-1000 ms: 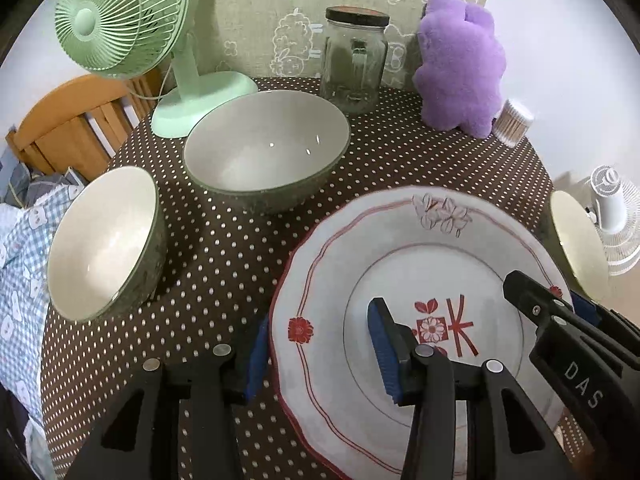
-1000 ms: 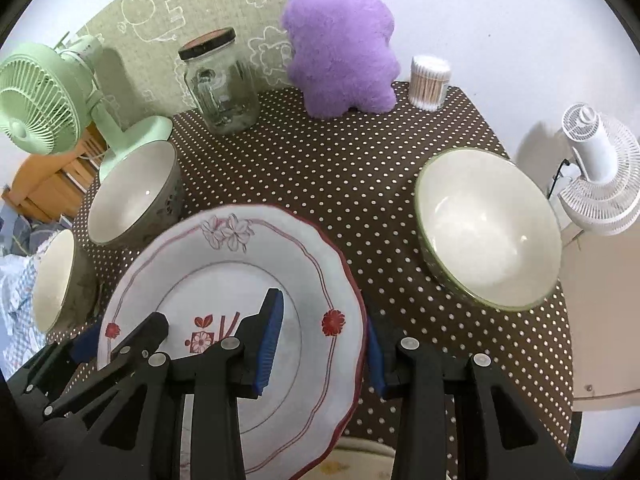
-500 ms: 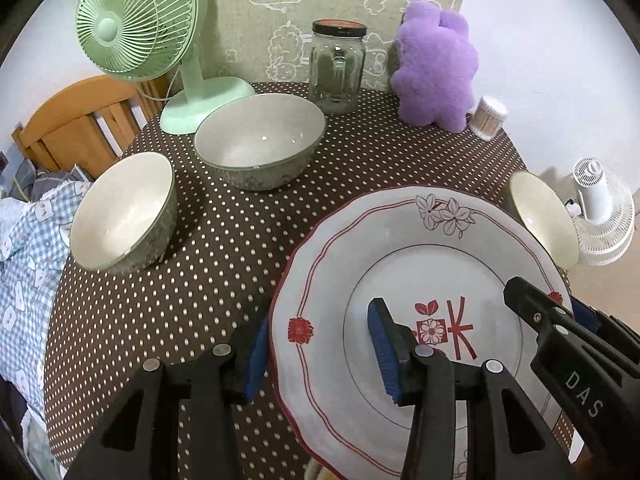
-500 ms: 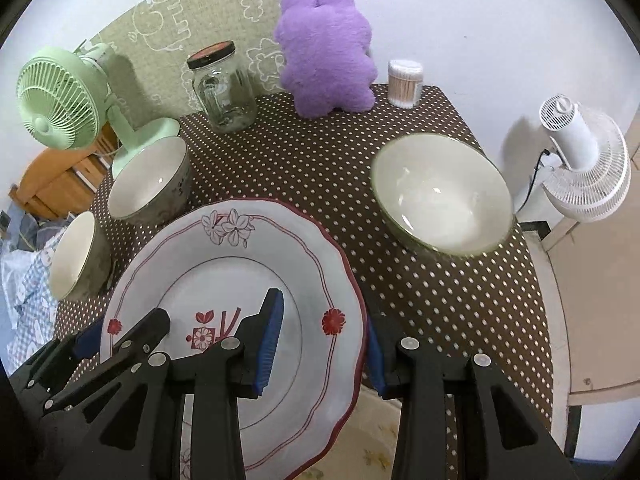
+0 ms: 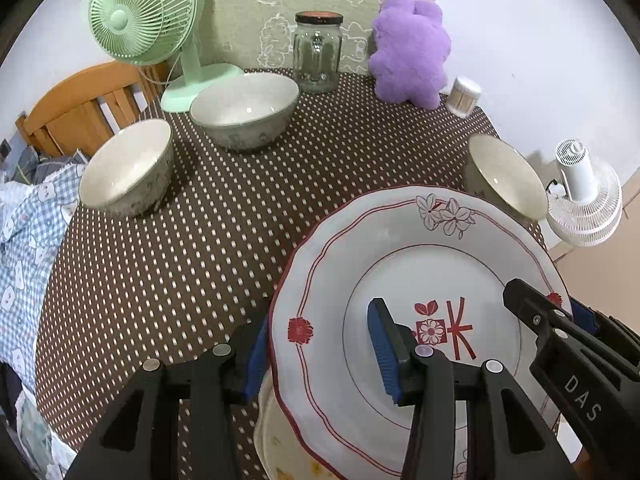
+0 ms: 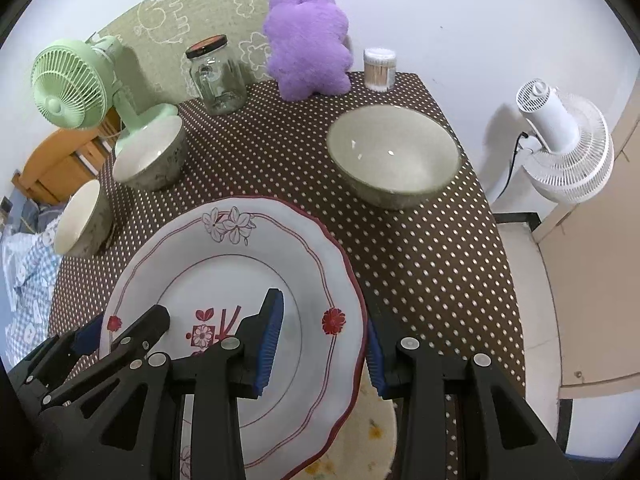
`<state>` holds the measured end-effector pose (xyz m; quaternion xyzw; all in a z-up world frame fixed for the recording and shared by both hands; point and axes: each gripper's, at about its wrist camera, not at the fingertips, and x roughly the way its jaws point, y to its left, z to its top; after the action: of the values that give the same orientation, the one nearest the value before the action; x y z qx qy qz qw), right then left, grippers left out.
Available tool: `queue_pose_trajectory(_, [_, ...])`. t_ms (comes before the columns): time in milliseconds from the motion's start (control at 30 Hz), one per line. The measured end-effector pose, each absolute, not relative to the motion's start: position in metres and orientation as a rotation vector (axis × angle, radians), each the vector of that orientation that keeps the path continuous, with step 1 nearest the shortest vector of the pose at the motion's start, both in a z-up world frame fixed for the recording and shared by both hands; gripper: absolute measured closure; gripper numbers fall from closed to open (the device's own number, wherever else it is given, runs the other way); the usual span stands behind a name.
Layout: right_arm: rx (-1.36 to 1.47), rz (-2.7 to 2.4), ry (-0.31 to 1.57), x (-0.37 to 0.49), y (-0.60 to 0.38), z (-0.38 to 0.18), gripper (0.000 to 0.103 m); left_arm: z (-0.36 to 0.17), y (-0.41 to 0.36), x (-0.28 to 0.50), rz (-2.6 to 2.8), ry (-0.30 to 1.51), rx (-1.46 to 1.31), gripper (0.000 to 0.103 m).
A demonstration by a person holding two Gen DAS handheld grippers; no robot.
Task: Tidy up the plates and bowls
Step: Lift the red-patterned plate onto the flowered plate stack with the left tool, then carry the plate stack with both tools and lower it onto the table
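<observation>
A white plate with red trim and flower prints (image 5: 420,264) (image 6: 240,264) is held up over the table's near edge by both grippers. My left gripper (image 5: 320,352) is shut on its left rim. My right gripper (image 6: 324,340) is shut on its right rim. Under it lies a second, cream plate with yellow marks (image 5: 276,448) (image 6: 372,436). Three grey-green bowls stand on the dotted cloth: one at the left edge (image 5: 124,168) (image 6: 80,220), one by the fan (image 5: 244,108) (image 6: 148,156), one on the right (image 5: 504,176) (image 6: 392,156).
At the back of the brown dotted table (image 5: 200,240) stand a green fan (image 5: 148,16), a glass jar (image 5: 318,52), a purple plush toy (image 5: 408,60) and a cotton swab tub (image 5: 462,96). A white fan (image 6: 564,148) stands off the right side. A wooden chair (image 5: 76,100) is at the left.
Both grippers have risen and drawn back with the plate between them. More of the table shows, and the cream plate under it has come into view.
</observation>
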<state>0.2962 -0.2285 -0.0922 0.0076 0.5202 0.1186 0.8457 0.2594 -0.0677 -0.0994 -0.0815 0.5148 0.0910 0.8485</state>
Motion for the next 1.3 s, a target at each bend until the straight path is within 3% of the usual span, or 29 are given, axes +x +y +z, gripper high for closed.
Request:
queue_pose_trajectory(1200, [-0.048,0.3,1.227,0.24,-0.267,-0.132,0.062,-0.132,-0.112,0.209,0.205,1.174,-0.093,0.057])
queue_pose_trajectory(1300, [-0.061,0.291,1.233,0.237,-0.266,-0.136,0.067,-0.131,-0.113,0.207,0.206,1.172,-0.074,0.057])
